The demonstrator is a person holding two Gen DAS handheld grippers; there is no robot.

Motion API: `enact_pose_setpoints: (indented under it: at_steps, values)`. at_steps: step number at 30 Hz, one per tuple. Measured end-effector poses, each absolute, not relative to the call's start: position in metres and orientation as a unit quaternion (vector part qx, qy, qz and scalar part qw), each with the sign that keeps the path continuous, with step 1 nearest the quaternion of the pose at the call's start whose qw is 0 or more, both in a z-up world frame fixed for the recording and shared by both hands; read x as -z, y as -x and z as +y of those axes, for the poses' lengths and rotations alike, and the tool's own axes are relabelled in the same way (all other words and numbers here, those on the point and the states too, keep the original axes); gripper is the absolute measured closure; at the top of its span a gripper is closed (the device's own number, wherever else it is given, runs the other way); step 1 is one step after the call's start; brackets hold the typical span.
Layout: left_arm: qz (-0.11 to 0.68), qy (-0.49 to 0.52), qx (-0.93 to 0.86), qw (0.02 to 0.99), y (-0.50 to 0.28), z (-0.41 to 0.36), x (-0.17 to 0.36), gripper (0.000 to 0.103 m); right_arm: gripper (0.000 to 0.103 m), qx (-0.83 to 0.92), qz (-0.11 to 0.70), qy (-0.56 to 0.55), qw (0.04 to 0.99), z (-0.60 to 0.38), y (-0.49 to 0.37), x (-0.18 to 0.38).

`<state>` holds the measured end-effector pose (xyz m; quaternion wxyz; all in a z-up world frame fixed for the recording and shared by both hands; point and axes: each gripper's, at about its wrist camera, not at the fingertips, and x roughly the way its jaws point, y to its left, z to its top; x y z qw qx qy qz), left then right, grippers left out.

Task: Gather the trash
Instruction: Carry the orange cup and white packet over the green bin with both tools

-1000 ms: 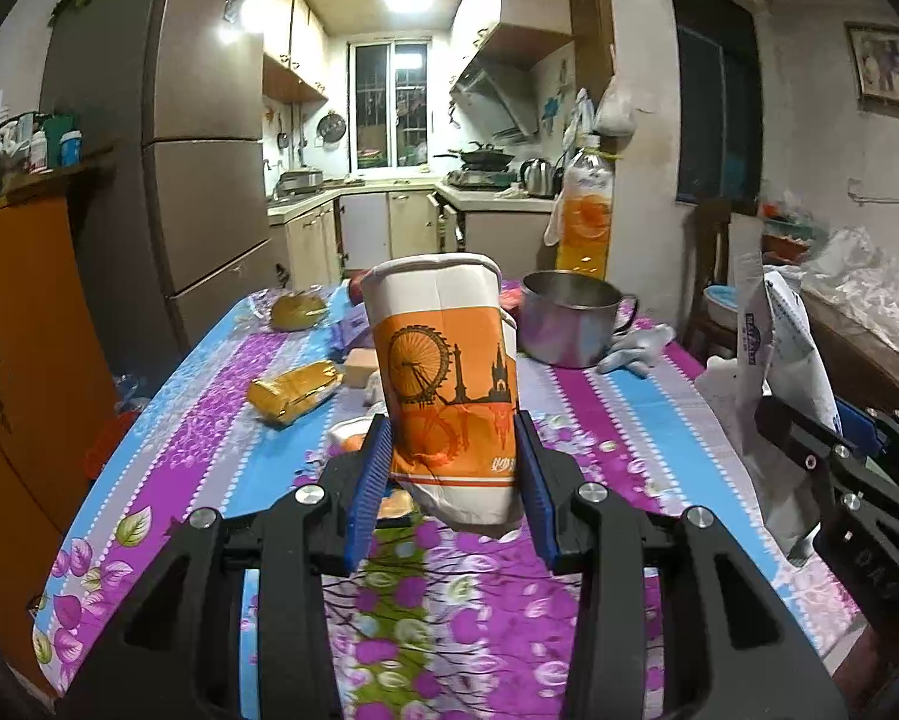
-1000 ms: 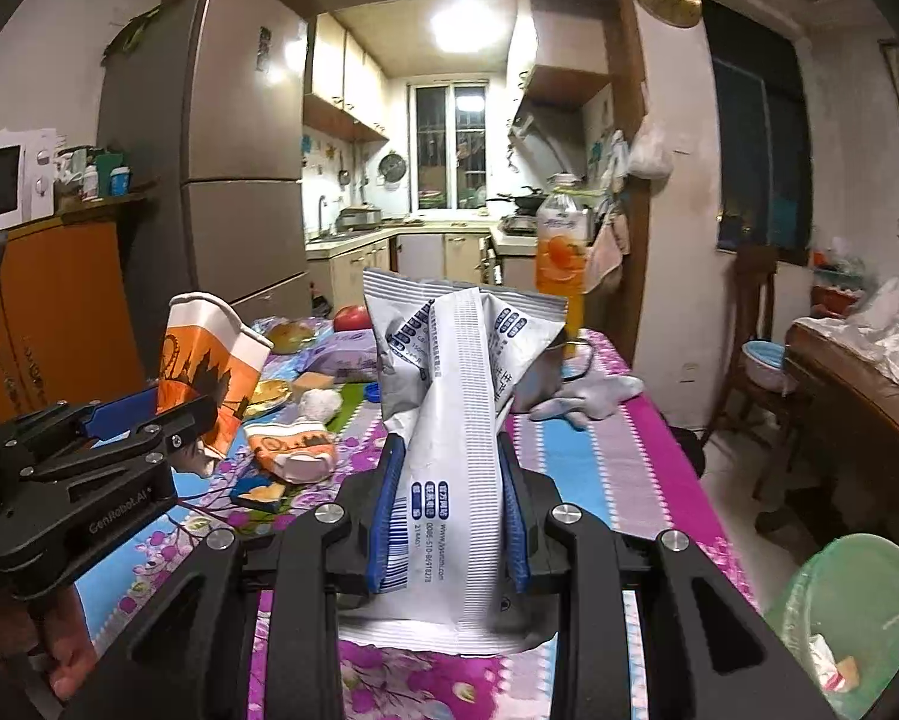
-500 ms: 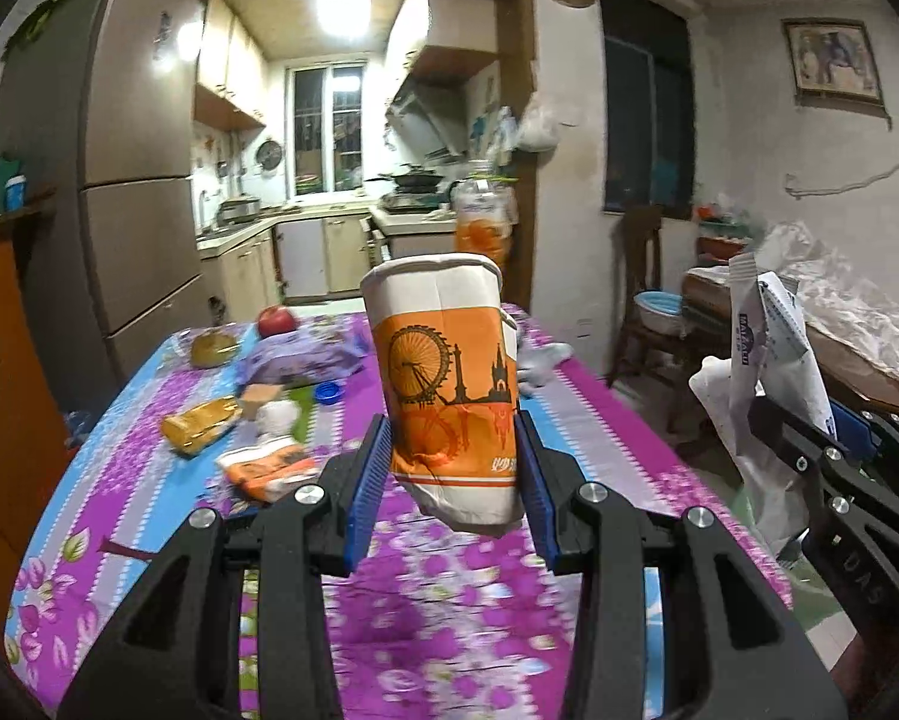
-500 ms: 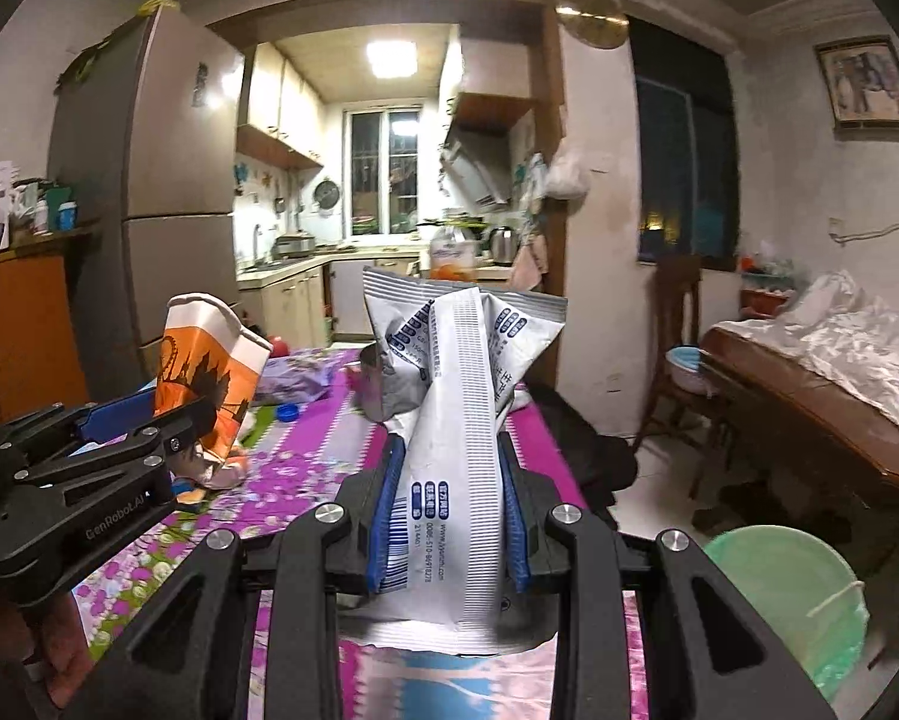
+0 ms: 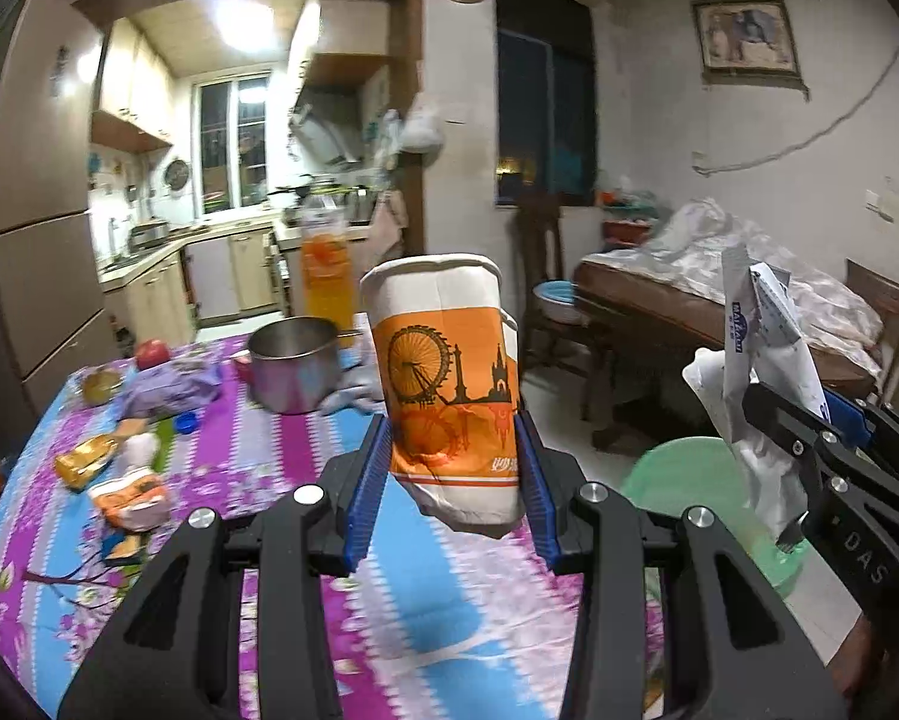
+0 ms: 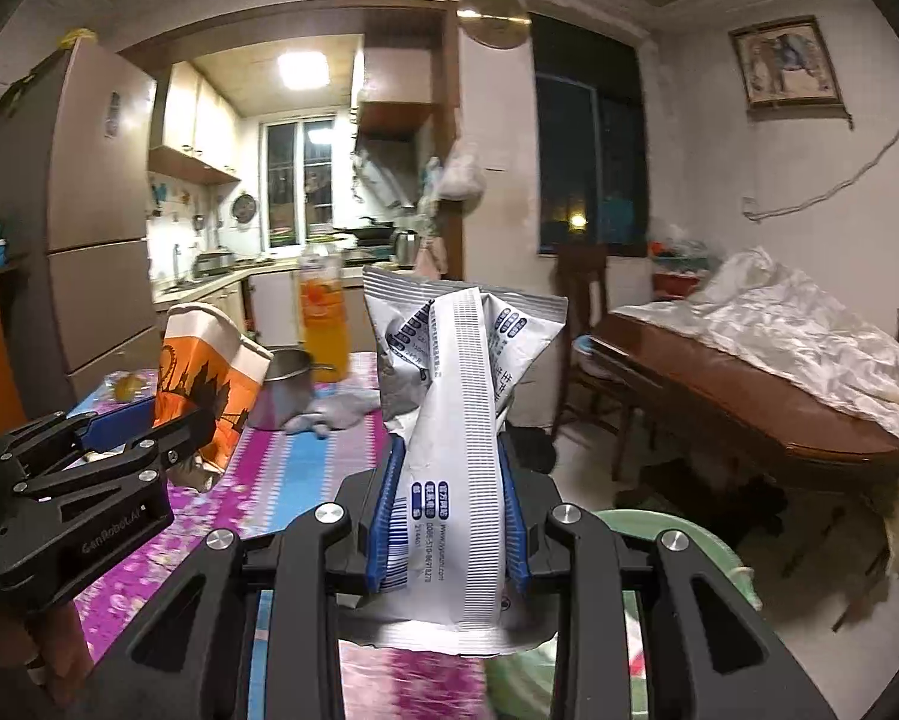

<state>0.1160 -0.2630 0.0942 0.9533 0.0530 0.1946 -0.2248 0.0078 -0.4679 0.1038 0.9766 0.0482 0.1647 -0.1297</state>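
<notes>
The left gripper [image 5: 452,468] clamps a light, crushable paper cup [image 5: 446,384] low on its wall and the right gripper [image 6: 449,516] pinches a limp, slippery snack wrapper [image 6: 455,420], both above the table's [image 5: 437,618] right edge near a green bin [image 5: 677,474].

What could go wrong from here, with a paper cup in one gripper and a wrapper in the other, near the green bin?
The left gripper pinches only the crushed base of the paper cup; it might slip out short of the green bin. The limp wrapper in the right gripper could cling to the pads on release.
</notes>
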Motion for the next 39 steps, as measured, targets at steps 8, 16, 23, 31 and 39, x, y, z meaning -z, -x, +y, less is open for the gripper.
enact_pose_setpoints:
  at_steps: [8,16,23,31,39]
  values:
    - [0.206,-0.07,0.273,0.937,-0.112,-0.327,-0.09,0.063,0.072,0.176,0.187,-0.055,0.965,-0.54,0.005,-0.097]
    - [0.262,-0.089,0.318,0.907,-0.124,-0.389,-0.069,0.064,0.072,0.186,0.263,-0.074,0.944,-0.597,-0.019,-0.078]
    - [0.35,-0.102,0.35,0.863,-0.143,-0.437,-0.033,0.064,0.072,0.163,0.347,-0.12,0.916,-0.652,-0.052,-0.042]
    - [0.4,-0.113,0.348,0.84,-0.155,-0.453,-0.005,0.064,0.072,0.152,0.421,-0.138,0.883,-0.69,-0.076,-0.008]
    - [0.419,-0.111,0.337,0.836,-0.166,-0.455,0.001,0.064,0.072,0.156,0.452,-0.138,0.867,-0.706,-0.074,0.011]
